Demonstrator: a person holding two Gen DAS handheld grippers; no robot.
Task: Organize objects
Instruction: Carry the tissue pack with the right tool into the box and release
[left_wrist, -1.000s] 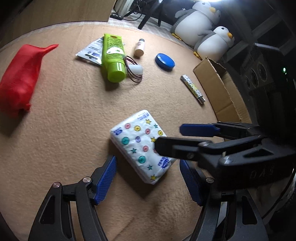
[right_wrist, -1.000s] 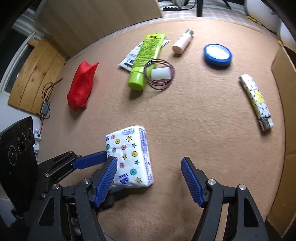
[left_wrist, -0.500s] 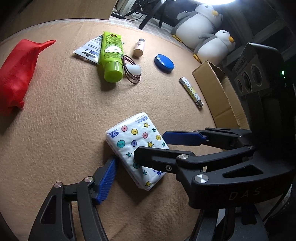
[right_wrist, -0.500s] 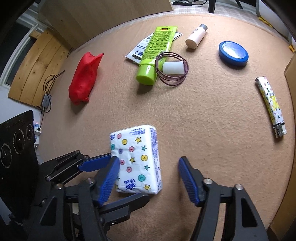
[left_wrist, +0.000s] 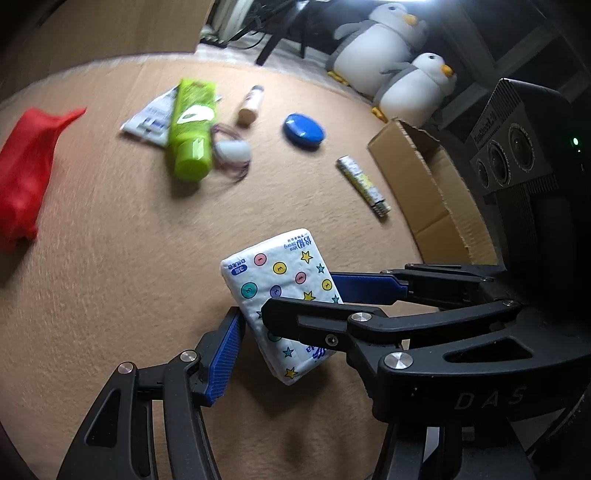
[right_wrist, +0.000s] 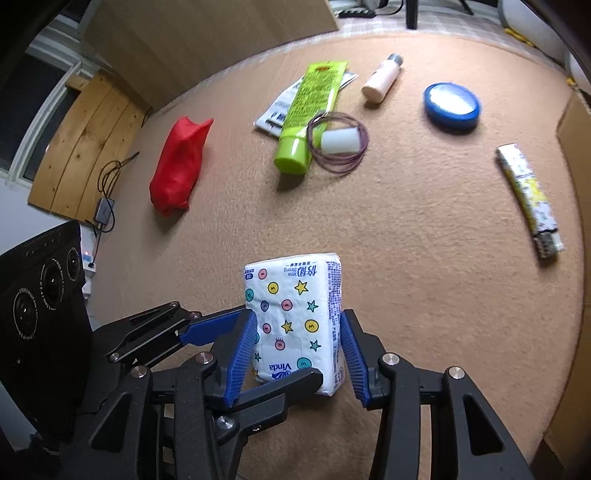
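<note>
The right gripper clamps one tissue pack, the left gripper stands wide around it, and far off lie one green tube, one blue tin, one red pouch.

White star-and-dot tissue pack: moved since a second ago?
Yes. The white star-and-dot tissue pack has been lifted off the tan carpet, tilted, clamped in the right gripper; the red cloth bag lies as before.
</note>
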